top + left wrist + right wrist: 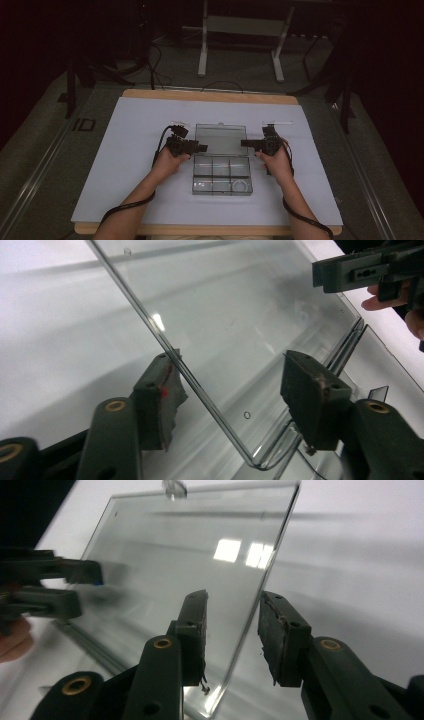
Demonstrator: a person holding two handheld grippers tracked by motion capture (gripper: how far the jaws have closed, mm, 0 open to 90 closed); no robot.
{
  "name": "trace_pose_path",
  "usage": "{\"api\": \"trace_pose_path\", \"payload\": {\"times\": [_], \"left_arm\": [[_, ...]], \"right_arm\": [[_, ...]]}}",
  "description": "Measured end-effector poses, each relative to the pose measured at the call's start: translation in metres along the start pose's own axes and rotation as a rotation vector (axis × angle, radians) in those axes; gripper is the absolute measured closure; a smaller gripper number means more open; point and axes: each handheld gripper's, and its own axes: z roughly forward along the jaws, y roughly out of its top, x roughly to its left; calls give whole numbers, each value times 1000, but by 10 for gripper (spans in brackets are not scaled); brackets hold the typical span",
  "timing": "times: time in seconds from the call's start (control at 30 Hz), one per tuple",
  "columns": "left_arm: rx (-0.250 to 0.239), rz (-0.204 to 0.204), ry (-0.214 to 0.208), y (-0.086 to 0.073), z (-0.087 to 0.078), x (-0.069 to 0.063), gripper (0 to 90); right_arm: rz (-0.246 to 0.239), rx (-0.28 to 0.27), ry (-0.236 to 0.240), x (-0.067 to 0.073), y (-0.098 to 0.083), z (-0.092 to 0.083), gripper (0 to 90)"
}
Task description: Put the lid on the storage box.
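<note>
both grippers, left (199, 148) and right (247, 143), straddle the lid (220, 138) edges, jaws ungripped.

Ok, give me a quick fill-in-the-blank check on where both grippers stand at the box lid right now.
1. The clear plastic compartment box lies on the white sheet with its lid ____.
2. The left gripper has the lid's edge ____ its two jaws.
3. The right gripper straddles the lid's other side edge; its pads are not yet ____ it.
4. The ring lies in the box's ____ compartment nearest the person.

Missing words: open; between; touching; right
</note>
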Motion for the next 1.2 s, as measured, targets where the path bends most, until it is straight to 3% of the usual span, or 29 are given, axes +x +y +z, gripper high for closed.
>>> {"api": "trace_pose_path", "payload": {"times": [0.3,0.57,0.7,0.8,0.93,1.2], "left_arm": [[-38,63,30,2,-9,-7,546],[-60,116,56,1,-14,-13,589],[-66,129,59,1,-16,-14,616],[-75,163,62,0,-20,-16,641],[-82,198,65,-1,-24,-19,679],[-94,229,52,-2,-29,-20,723]], "right_arm": [[-74,-52,-6,11,-1,-10,683],[-121,-88,-17,16,-4,-18,720],[-153,-94,-28,19,-5,-21,729],[-200,-106,-43,23,-6,-25,746],[-227,-121,-43,27,-8,-30,765],[-278,-143,-39,30,-13,-36,772]]}}
